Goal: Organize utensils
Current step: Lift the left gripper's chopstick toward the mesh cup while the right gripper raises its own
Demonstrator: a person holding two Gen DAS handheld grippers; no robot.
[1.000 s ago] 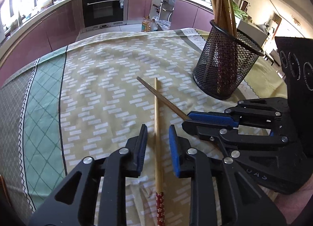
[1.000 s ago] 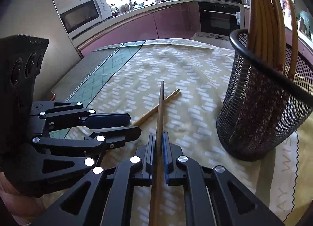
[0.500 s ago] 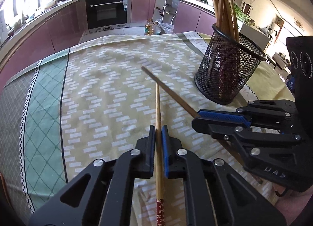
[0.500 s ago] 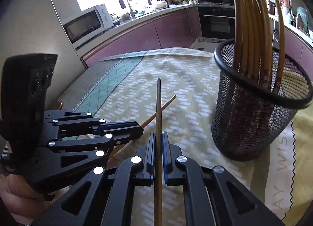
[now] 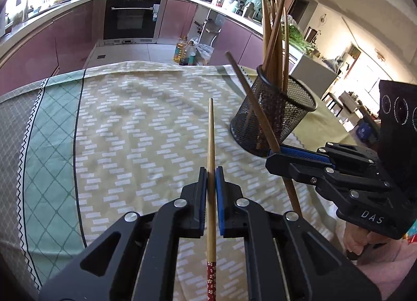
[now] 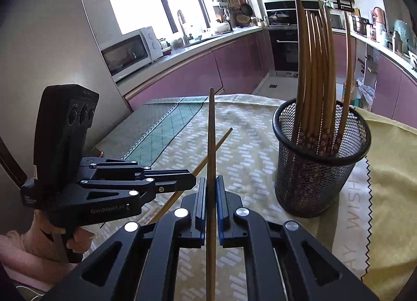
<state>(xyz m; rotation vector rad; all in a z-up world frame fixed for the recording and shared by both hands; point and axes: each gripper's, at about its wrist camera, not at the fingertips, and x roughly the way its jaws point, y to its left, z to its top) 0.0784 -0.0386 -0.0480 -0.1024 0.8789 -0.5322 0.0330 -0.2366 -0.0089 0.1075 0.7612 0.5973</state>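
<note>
My left gripper (image 5: pixel 211 170) is shut on a light wooden chopstick (image 5: pixel 211 131) with a red flowered end, held off the tablecloth and pointing away from me. To its right, my right gripper (image 5: pixel 273 154) is shut on a darker chopstick (image 5: pixel 250 98) that slants up in front of the black mesh holder (image 5: pixel 276 118). In the right wrist view the right gripper (image 6: pixel 211 181) clamps the dark chopstick (image 6: pixel 210 131). The left gripper (image 6: pixel 192 180) is at its left with the light chopstick (image 6: pixel 219 139). The mesh holder (image 6: pixel 320 170) stands to the right with several chopsticks (image 6: pixel 312 66) upright in it.
A patterned yellow-and-green tablecloth (image 5: pixel 130 131) covers the table; its far edge drops toward the kitchen floor. Oil bottles (image 5: pixel 185 51) stand on the floor beyond. Purple cabinets, an oven (image 5: pixel 133 17) and a microwave (image 6: pixel 130 51) line the walls. A hand (image 6: pixel 52 243) grips each handle.
My left gripper shut on the light chopstick and raised it off the cloth. The right gripper rose with the dark chopstick, whose tip now points higher, nearer the holder.
</note>
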